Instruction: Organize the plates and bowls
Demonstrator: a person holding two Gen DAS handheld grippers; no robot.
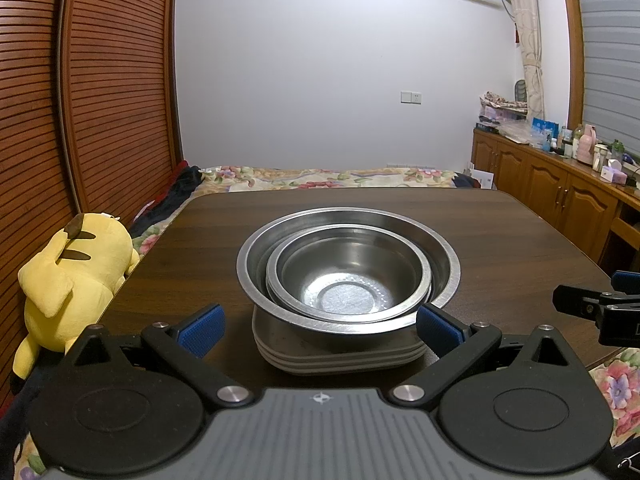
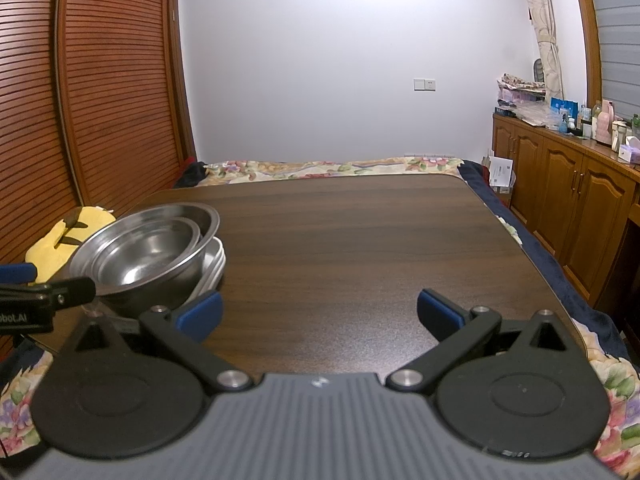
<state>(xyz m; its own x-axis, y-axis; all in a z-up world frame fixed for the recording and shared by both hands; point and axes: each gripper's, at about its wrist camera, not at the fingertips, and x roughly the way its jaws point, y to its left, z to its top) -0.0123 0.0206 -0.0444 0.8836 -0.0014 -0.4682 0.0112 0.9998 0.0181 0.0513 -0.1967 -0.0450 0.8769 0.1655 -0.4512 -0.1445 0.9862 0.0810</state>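
Two nested round steel bowls (image 1: 348,268) sit atop stacked grey rectangular plates (image 1: 340,354) on the dark wooden counter (image 1: 500,240). Left gripper (image 1: 320,326) jaws spread astride the stack; right gripper (image 2: 320,312) jaws spread, beside it. Likely light, rigid, slippery: grip the rim.

1. The room is lit from inside, soft and even, a bit dim. The lamp itself cannot be seen.
2. The white wall (image 1: 320,80) is bright in the middle and darker near the corners.
3. The steel bowls (image 1: 348,268) shine with pale spots of light.
4. The dark tabletop (image 2: 360,248) has a soft pale glow near the front.
5. The shadows are weak and soft.
6. Both views bend at the edges, so the wooden doors (image 1: 100,100) curve. The corners go black.
7. Both views are sharp.
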